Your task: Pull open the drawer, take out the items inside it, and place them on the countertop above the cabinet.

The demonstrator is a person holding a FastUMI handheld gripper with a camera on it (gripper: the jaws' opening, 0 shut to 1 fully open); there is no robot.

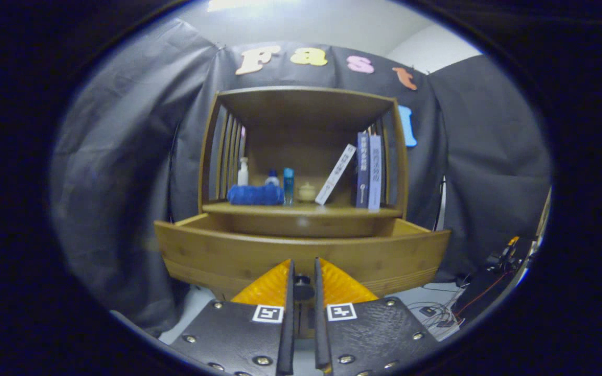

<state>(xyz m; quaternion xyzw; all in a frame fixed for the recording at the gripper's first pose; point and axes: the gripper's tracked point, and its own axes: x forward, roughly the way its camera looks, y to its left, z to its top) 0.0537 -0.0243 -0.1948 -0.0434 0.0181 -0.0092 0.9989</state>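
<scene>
Gripper point(303, 269) level, clamped on drawer knob point(303, 284).

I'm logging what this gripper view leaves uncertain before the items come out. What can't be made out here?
- Inside of the drawer: its raised front panel hides the contents.
- Drawer knob: mostly covered by the fingers of the gripper closed around it; firm contact on both sides is unclear.
- Small jar and bottles behind the blue towel: too small to identify.
- Book spines: print too small.
</scene>
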